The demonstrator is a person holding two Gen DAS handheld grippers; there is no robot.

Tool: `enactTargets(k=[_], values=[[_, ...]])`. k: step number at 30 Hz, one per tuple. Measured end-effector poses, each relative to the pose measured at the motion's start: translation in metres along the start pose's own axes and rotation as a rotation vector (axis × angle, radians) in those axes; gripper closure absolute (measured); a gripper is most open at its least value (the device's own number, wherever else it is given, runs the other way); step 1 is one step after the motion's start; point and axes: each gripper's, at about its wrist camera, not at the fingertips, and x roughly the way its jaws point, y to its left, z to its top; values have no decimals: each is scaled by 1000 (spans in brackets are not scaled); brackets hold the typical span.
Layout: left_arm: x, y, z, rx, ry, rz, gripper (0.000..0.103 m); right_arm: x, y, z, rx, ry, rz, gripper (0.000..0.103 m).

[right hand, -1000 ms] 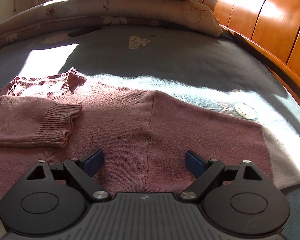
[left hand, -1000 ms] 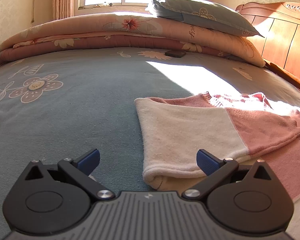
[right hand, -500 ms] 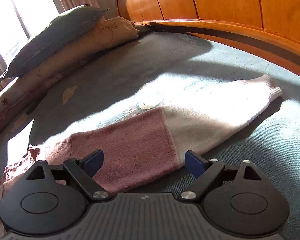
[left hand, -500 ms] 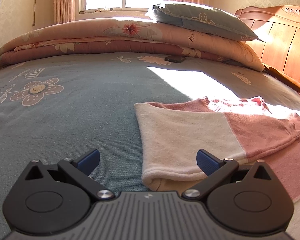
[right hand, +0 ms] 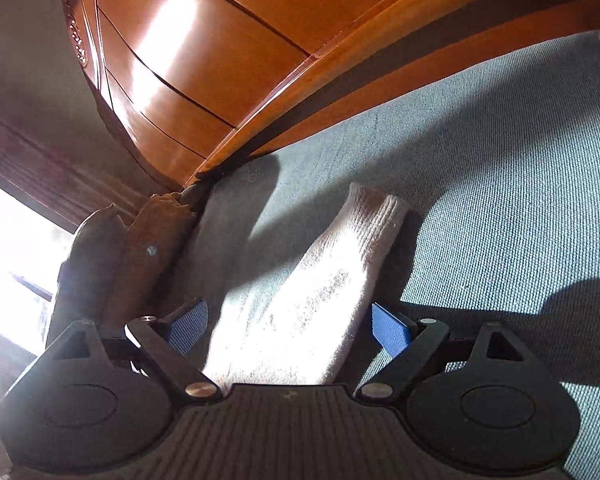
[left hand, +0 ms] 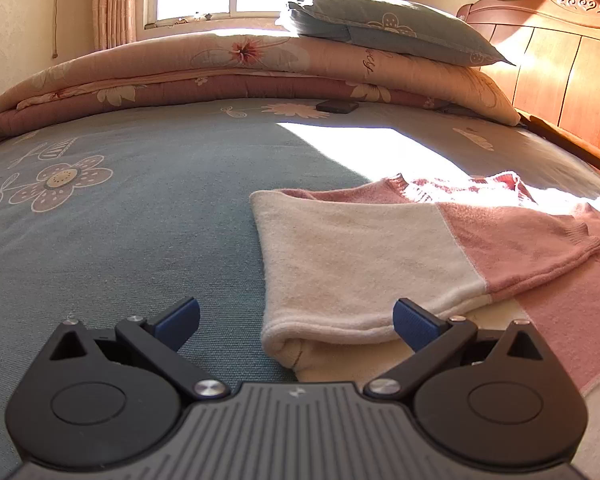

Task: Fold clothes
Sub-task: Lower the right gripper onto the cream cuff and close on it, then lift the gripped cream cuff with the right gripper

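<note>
Sweater (left hand: pixel 380 256), knitted in pink and cream, lies flat on a bed (left hand: pixel 148 208) covered in grey-blue floral fabric. In the left wrist view one sleeve is folded across the body, its long axis running left to right: the cream part sits at the left, and the pink ribbed cuff (left hand: pixel 584 240) points right. The neckline lies at the far edge in a patch of sunlight.

The left hand-held gripper (left hand: pixel 296 316) hangs just above the bed with its blue-padded fingers wide apart, holding nothing. The near cream corner of the fold sits between them.

In the right wrist view the other sleeve (right hand: pixel 312 304) stretches straight away from the camera, its cream ribbed cuff pointing toward the wooden headboard (right hand: pixel 220 60). The right hand-held gripper (right hand: pixel 288 324) is wide open, one finger on either side of this sleeve; whether the pads touch the knit cannot be told.

Beyond the sweater in the left wrist view, a folded quilt (left hand: pixel 228 68) is stacked at the far side of the bed with a grey-blue pillow (left hand: pixel 384 28) on top. A small dark object (left hand: pixel 337 106) rests near the quilt.
</note>
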Motion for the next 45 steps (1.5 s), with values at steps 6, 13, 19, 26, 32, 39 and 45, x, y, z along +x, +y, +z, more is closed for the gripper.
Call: enactTargets(k=[6, 13, 19, 26, 32, 39, 45], values=[[2, 1, -1, -4, 11, 5, 1, 14, 2, 8, -40, -24, -20, 12], [3, 1, -2, -5, 18, 5, 1, 19, 0, 10, -105, -57, -92, 41], [4, 2, -2, -6, 21, 5, 1, 15, -26, 14, -57, -67, -107, 96], [3, 1, -2, -7, 18, 9, 1, 11, 6, 11, -124, -56, -192, 93], [-1, -2, 0, 17, -8, 38, 1, -2, 59, -1, -254, -47, -181, 93], [-5, -1, 5, 12, 12, 62, 1, -13, 148, -41, -506, 15, -135, 93], [-8, 0, 10, 6, 31, 81, 1, -17, 220, -87, -719, 81, -100, 93]])
